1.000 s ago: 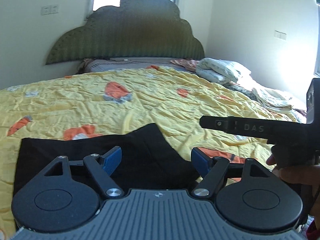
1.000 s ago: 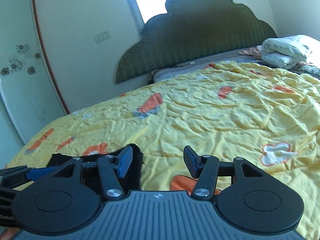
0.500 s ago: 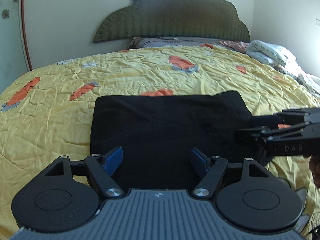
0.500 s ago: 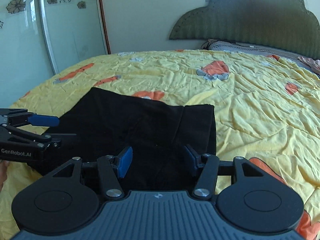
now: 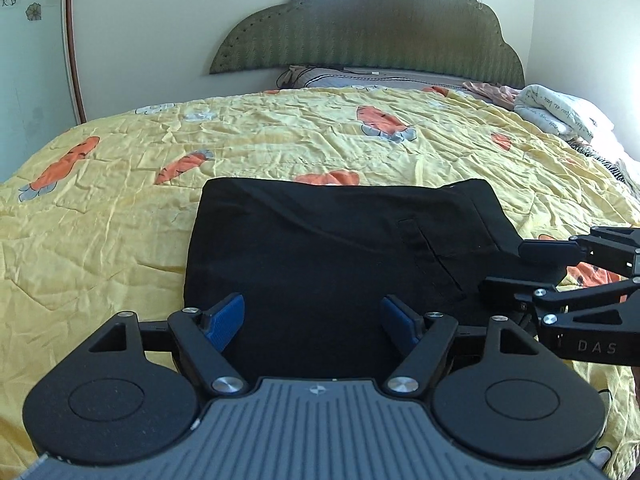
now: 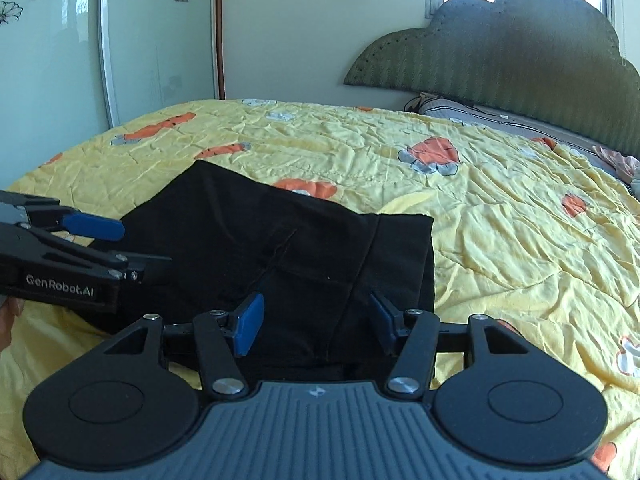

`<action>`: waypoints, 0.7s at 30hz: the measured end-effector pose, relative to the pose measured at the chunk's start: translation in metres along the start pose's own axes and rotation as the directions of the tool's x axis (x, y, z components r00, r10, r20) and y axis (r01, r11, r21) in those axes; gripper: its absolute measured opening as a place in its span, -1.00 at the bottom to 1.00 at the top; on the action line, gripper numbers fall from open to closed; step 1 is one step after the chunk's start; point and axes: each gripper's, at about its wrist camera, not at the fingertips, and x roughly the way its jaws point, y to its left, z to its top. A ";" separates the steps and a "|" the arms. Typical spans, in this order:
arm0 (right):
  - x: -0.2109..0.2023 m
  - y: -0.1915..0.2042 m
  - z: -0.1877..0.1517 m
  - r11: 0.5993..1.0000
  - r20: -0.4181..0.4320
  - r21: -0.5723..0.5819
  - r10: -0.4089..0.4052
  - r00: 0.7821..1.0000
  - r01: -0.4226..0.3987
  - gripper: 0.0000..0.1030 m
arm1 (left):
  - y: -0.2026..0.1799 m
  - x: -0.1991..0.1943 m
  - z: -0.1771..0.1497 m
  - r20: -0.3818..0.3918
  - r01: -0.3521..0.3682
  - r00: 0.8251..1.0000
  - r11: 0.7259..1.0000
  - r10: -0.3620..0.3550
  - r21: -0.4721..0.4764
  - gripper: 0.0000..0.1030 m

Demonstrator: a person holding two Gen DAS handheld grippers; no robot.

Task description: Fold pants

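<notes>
both the left gripper (image 5: 312,318) and right gripper (image 6: 316,322) hovered spread and empty over the near hem of the black pants (image 5: 336,248), which lay folded flat on the yellow quilt (image 5: 280,136), likely light, limp and best pinched at near corners.

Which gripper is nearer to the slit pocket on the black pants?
Right. The right gripper hangs over the black folded fabric pants just beside the slit pocket, jaws open. The left gripper hangs over the middle, farther away.
</notes>
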 end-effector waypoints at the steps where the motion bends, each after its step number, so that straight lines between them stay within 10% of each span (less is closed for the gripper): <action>1: -0.001 -0.002 -0.002 1.000 0.001 0.006 0.000 1.000 0.000 0.24 | -0.001 0.000 0.000 -0.001 -0.004 1.000 1.000 0.004 0.002 0.53; 12: -0.008 -0.013 -0.004 0.999 0.009 0.045 0.005 1.000 -0.005 0.25 | -0.005 -0.001 0.003 -0.015 -0.030 0.999 0.999 0.030 0.012 0.56; 21: 0.016 -0.085 -0.001 0.924 -0.010 0.347 0.177 0.984 -0.163 0.32 | 0.034 0.004 0.020 -0.007 -0.030 1.000 0.999 0.029 -0.024 0.72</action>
